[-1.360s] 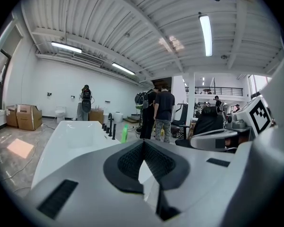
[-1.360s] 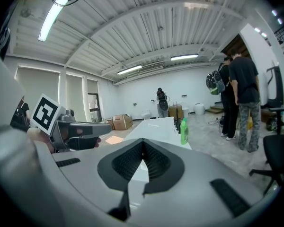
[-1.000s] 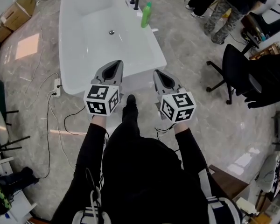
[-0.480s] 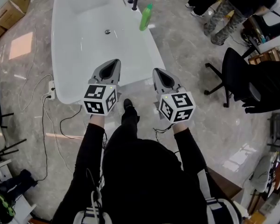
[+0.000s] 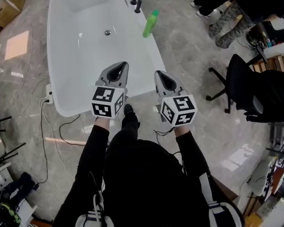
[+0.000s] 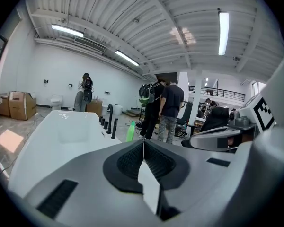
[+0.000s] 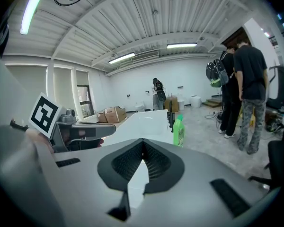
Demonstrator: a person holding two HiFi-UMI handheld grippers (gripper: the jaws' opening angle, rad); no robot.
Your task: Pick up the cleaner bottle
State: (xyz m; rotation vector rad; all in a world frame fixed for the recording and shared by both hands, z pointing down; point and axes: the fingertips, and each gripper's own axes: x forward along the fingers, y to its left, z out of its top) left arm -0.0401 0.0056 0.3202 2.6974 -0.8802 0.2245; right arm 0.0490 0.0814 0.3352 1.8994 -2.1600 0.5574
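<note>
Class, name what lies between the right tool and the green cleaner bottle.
Only the bare rim of the white bathtub. Nothing stands between the right tool and the cleaner bottle. The head view shows this.

No word, brand name or number can be read anywhere.

The green bottle (image 5: 151, 23), at twelve o'clock in the head view, has a label, but it is too small and blurred to make out, in the right gripper view too. The left cube (image 5: 107, 102), close to nine o'clock of centre, and the right cube (image 5: 179, 109), close to three o'clock, carry only black-and-white square patterns, with no letters or digits. The cardboard boxes (image 6: 19, 105), at nine o'clock in the left gripper view, show no legible print.
</note>
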